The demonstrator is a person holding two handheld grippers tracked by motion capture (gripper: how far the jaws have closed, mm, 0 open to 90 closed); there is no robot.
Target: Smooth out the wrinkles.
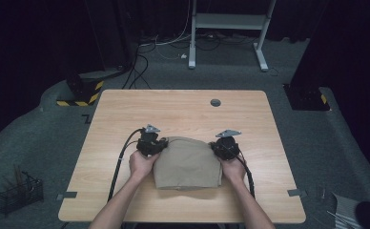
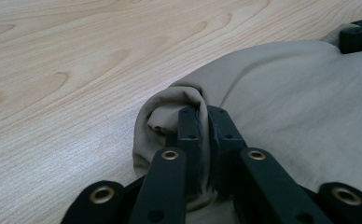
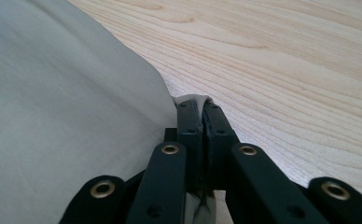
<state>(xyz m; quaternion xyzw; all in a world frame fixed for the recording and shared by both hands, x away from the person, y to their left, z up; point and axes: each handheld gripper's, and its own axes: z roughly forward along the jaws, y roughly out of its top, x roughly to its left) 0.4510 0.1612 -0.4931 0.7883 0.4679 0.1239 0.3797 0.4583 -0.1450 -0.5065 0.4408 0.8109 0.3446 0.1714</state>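
Observation:
A beige cloth (image 1: 188,164) lies folded on the wooden table (image 1: 183,114), near the front edge. My left gripper (image 1: 155,145) is at the cloth's far left corner, and in the left gripper view (image 2: 205,112) its jaws pinch a bunched fold of the cloth (image 2: 286,116). At the far right corner sits my right gripper (image 1: 221,147). Seen in the right gripper view (image 3: 198,106), those jaws are pressed together on the edge of the cloth (image 3: 62,116). Both hands hold the grippers low, just above the table.
A round grommet hole (image 1: 215,102) sits near the table's far edge. On the floor stand a wire basket (image 1: 18,195) at the left, a white frame (image 1: 228,28) at the back and dark stands with cables.

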